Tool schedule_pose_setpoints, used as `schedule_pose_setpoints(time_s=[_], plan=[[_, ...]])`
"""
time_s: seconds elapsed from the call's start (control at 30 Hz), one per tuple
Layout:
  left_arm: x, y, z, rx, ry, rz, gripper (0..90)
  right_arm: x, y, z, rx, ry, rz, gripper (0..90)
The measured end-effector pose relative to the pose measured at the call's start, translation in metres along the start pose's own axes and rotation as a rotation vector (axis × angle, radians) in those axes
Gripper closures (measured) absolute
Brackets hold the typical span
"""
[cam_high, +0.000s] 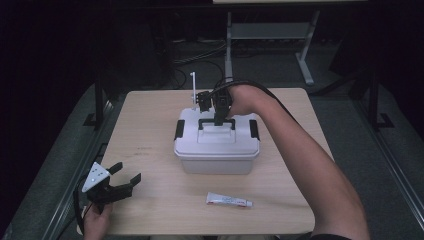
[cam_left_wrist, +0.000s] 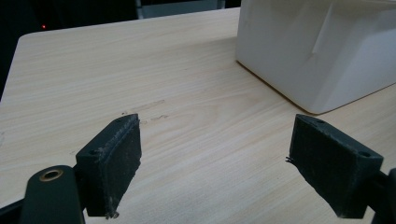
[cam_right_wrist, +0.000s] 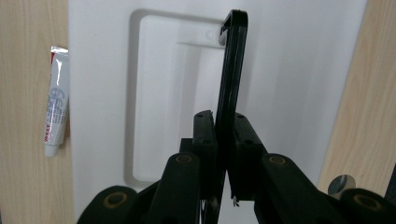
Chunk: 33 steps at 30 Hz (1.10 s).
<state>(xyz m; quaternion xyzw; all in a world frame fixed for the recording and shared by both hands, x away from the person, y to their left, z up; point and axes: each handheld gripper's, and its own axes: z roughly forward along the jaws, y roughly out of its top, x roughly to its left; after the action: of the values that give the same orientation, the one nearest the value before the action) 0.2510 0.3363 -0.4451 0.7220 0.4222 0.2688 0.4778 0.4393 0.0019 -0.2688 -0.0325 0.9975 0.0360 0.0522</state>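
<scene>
White rectangular plastic storage box (cam_high: 217, 148) with black side latches sits mid-tabletop, slightly toward the far edge. Its thin black carry handle (cam_high: 216, 121) is raised off the recessed lid. Right gripper (cam_high: 218, 119) comes down from above, tongs clamped flat on the handle bar; in the right gripper view both pads (cam_right_wrist: 204, 135) press against the black bar (cam_right_wrist: 232, 70), no gap. Person's right forearm reaches across from the near right corner. Left gripper (cam_high: 125, 182) hangs over the near left corner, tongs wide apart, nothing between them; left gripper view shows bare wood between the pads (cam_left_wrist: 114, 161), box corner (cam_left_wrist: 317, 51) well ahead. Small white squeeze tube with red print (cam_high: 229, 200) lies flat near the near edge, in front of the box, apart from it. Light wooden tabletop (cam_high: 150, 145).
</scene>
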Motion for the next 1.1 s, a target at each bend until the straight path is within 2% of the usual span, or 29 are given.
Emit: schedule_pose_setpoints(time_s=[0.47, 0.67, 1.1], plan=[[0.000, 0.000, 0.000, 0.001, 0.000, 0.001, 16.3, -0.001, -0.001, -0.006, -0.004, 0.000, 0.013, 82.9], [0.000, 0.000, 0.000, 0.001, 0.000, 0.000, 16.3, 0.001, -0.002, -0.013, -0.013, -0.001, 0.020, 83.8], [-0.001, 0.001, 0.001, 0.004, -0.002, 0.006, 16.3, 0.012, -0.017, -0.035, -0.022, -0.040, 0.020, 84.0]])
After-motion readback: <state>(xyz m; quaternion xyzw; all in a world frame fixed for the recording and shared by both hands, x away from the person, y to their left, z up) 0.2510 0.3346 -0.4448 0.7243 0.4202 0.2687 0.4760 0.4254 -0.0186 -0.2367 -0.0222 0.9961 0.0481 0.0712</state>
